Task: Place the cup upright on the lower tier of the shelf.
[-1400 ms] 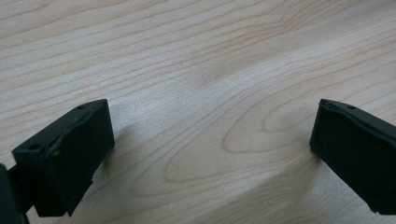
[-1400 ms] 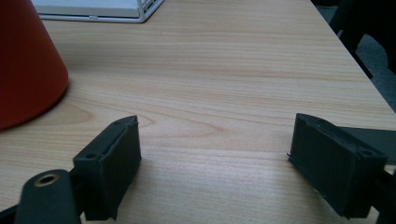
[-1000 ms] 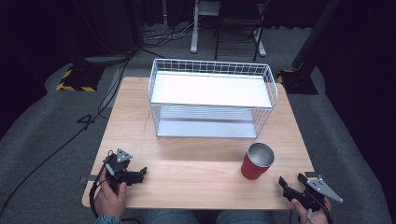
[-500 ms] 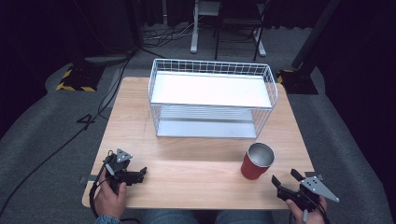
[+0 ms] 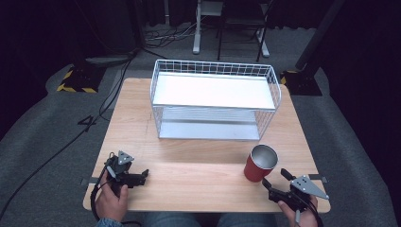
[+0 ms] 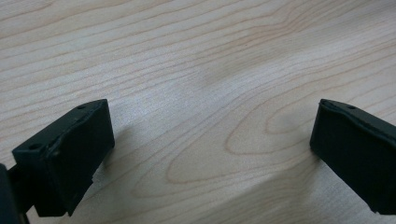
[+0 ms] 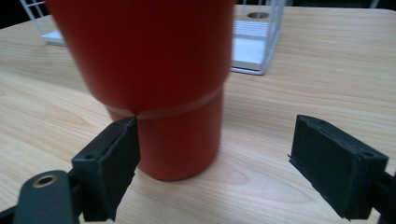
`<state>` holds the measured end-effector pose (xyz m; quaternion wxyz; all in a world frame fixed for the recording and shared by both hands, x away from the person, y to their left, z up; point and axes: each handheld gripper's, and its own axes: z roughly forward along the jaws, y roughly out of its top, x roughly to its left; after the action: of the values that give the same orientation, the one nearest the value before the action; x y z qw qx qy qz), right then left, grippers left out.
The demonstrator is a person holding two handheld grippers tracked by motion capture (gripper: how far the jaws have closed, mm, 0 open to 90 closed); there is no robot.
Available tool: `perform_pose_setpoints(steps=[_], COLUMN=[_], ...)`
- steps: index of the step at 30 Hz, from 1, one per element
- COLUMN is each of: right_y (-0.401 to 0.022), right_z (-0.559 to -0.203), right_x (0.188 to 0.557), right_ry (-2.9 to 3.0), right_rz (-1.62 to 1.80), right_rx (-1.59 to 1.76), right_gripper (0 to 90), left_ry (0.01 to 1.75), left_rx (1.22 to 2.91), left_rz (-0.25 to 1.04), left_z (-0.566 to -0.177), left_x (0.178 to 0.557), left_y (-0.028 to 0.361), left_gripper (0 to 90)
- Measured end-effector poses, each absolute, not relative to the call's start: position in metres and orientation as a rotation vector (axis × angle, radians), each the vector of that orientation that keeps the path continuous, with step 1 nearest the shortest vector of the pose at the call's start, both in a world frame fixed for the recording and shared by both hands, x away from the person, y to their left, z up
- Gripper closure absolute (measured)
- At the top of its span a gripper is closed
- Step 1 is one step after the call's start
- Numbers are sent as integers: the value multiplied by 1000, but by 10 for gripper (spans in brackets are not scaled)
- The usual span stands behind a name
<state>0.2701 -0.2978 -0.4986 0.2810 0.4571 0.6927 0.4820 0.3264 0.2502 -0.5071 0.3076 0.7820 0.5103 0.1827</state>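
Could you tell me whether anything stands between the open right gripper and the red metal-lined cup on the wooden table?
Nothing visible does. The right gripper sits just beside the red metal-lined cup, jaws open. In the right gripper view the cup rises directly ahead, with bare wooden table between them.

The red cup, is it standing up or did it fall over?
Standing up. The red cup rests on its base on the table, its open silver mouth facing upward; the right gripper view shows its walls rising straight from the wood.
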Motion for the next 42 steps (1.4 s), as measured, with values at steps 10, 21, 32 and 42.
perform_pose_setpoints(steps=[10, 21, 32, 42], right_y=[-281, -269, -260, -257], right_z=[-498, -500, -500, -500], right_x=[276, 295, 310, 318], right_ry=[1908, 1967, 1994, 2045], right_rz=[1313, 1299, 1277, 1237], right_rx=[1170, 1140, 1144, 1152], right_gripper=[159, 158, 147, 156], left_ry=[1349, 1350, 1350, 1350], left_rx=[2068, 2068, 2068, 2067], left_rz=[485, 483, 483, 483], left_z=[-507, -507, -507, -507], left_x=[326, 326, 326, 326], left_y=[250, 250, 250, 250], left_gripper=[0, 0, 0, 0])
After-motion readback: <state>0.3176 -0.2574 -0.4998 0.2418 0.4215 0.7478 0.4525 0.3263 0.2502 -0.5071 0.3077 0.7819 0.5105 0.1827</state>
